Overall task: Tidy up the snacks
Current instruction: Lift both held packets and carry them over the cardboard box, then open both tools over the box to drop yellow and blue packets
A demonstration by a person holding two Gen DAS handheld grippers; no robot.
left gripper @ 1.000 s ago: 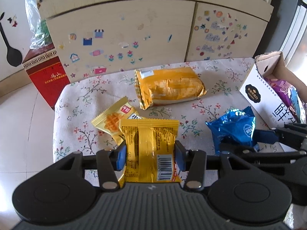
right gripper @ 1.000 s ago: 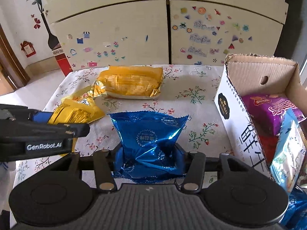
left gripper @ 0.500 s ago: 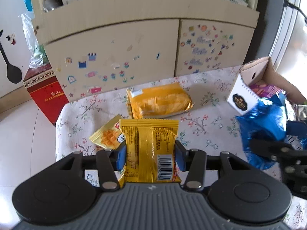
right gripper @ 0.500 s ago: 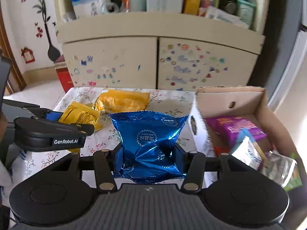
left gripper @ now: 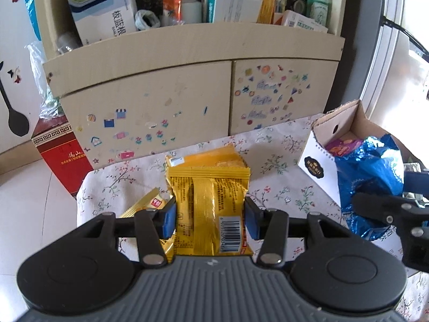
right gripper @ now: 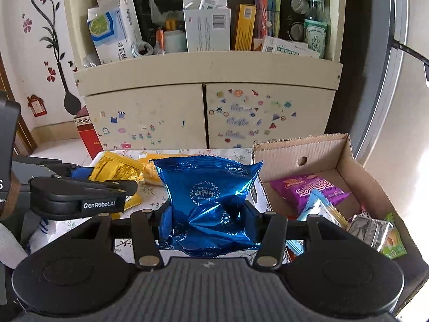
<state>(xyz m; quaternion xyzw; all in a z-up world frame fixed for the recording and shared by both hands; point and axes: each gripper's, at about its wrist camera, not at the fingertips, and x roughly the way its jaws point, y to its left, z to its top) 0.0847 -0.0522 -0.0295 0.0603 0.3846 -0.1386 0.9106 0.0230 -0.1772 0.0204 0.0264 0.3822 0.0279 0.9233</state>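
A yellow packet [left gripper: 209,209] is sitting clamped in the left hand-held gripper [left gripper: 210,218], above the worktop [left gripper: 281,161]. A blue packet [right gripper: 211,204] is being squeezed by the right hand-held gripper [right gripper: 207,224], just beside the box [right gripper: 321,147] holding other snacks.

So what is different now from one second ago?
Both claws rose off the table: the left claw lifted the yellow packet, the right claw carried the blue bag toward the cardboard box. Both grips stayed shut; the other yellow packets stayed put.
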